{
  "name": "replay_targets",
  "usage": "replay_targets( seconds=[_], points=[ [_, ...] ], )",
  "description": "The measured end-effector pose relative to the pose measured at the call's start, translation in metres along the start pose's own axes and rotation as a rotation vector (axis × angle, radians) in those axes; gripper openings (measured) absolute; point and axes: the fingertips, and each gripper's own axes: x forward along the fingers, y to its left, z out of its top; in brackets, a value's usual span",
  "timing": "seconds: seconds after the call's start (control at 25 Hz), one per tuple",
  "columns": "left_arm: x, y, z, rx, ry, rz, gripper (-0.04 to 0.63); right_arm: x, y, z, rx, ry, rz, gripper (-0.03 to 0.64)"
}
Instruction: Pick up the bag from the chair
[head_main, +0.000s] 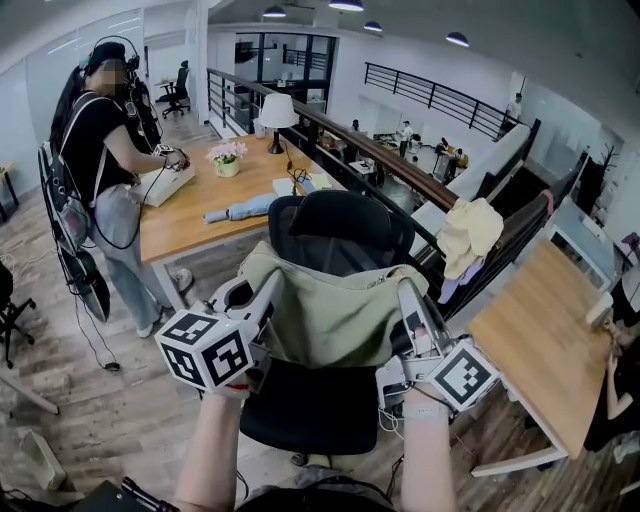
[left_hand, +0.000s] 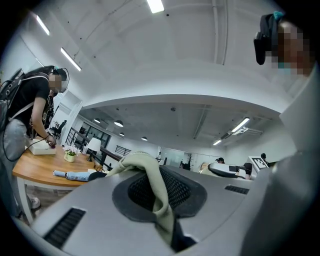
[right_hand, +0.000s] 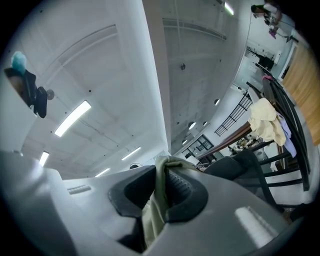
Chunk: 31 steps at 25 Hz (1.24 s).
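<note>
The right gripper (right_hand: 161, 192) was clamped on a fold of the pale green bag (right_hand: 152, 220), the cloth squeezed between its dark pads (right_hand: 187, 192) and poking out just past their tips. Beyond it to the right stood a black chair (right_hand: 240, 167), and farther right a yellow garment (right_hand: 265, 122) hung over a dark railing (right_hand: 292, 135).

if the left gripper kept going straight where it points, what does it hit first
The left gripper is shut on the bag, so that fabric first; behind it probably the black chair back, depth unclear.
</note>
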Motion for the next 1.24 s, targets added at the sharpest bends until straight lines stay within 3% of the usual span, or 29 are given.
replay_targets(
  seconds=[0.2,0.88,1.24],
  points=[
    [0.0,-0.009,0.012,0.019,-0.018,-0.015,0.017,0.001,0.018,0.014,-0.03,-0.03,0.045,0.054],
    [-0.015,-0.032,0.03,0.047,-0.059,-0.046,0.017,-0.017,0.045,0.027,-0.092,-0.068,0.036,0.054],
    [-0.021,-0.032,0.025,0.042,-0.051,-0.04,0.017,-0.026,0.035,0.018,-0.048,-0.071,-0.011,0.054]
  ],
)
